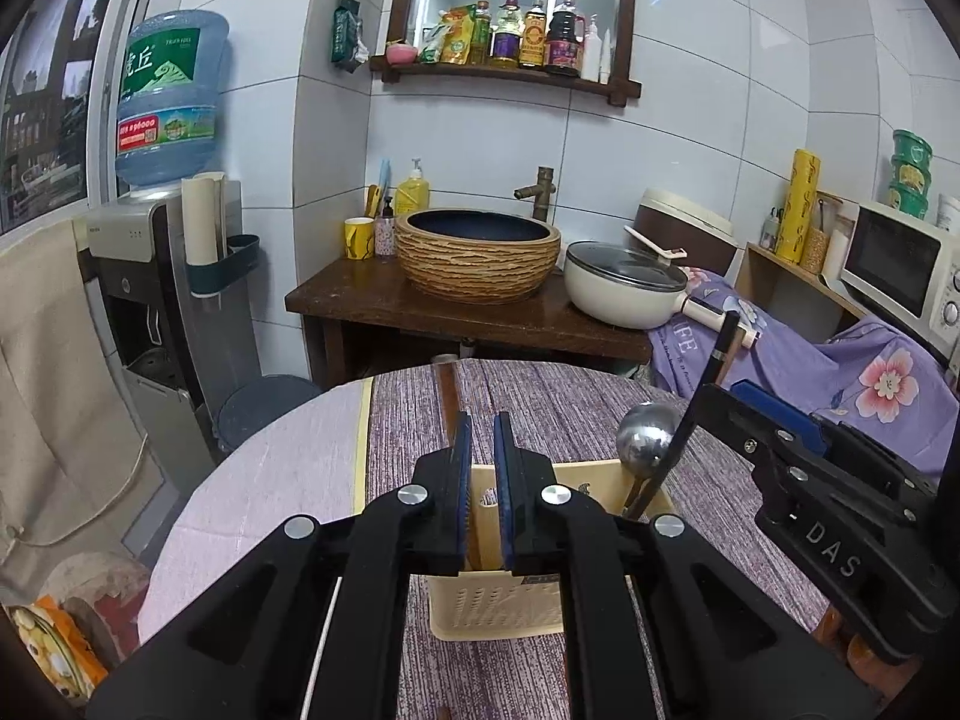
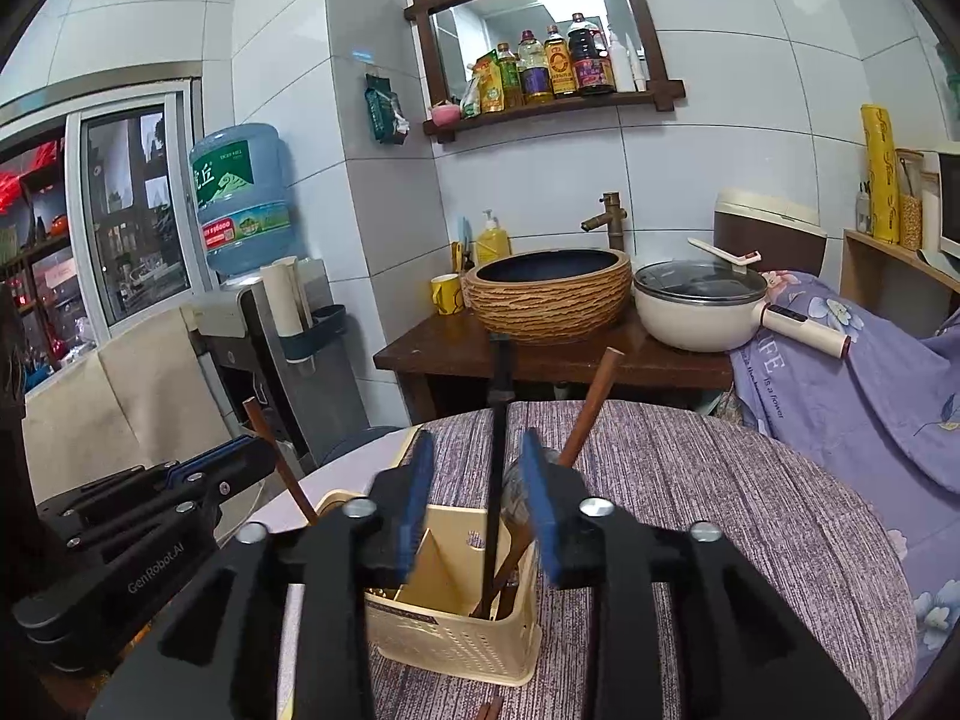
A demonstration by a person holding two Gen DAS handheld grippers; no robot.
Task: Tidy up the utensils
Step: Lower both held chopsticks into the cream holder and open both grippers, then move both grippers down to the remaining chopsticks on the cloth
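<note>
A cream perforated utensil basket (image 1: 498, 606) (image 2: 456, 630) stands on the round table. In the left wrist view my left gripper (image 1: 482, 432) hovers just above its near side, its jaws a narrow gap apart with nothing clearly between them; a brown stick (image 1: 447, 396) rises beside the left finger. A steel ladle (image 1: 648, 438) and a black stick (image 1: 702, 396) stand in the basket's right compartment. In the right wrist view my right gripper (image 2: 474, 468) is open, with the black stick (image 2: 498, 420) upright between the fingers, untouched. A brown stick (image 2: 591, 402) leans right. Another brown stick (image 2: 282, 468) rises beside the left gripper (image 2: 240, 456).
A striped purple cloth (image 1: 570, 396) (image 2: 720, 480) covers the table. Behind it a dark wooden counter (image 1: 420, 300) holds a woven-look basin (image 1: 477, 252), a yellow mug (image 1: 358, 238) and a white pot (image 1: 624, 285). A water dispenser (image 1: 162, 276) stands left, a microwave (image 1: 900, 264) right.
</note>
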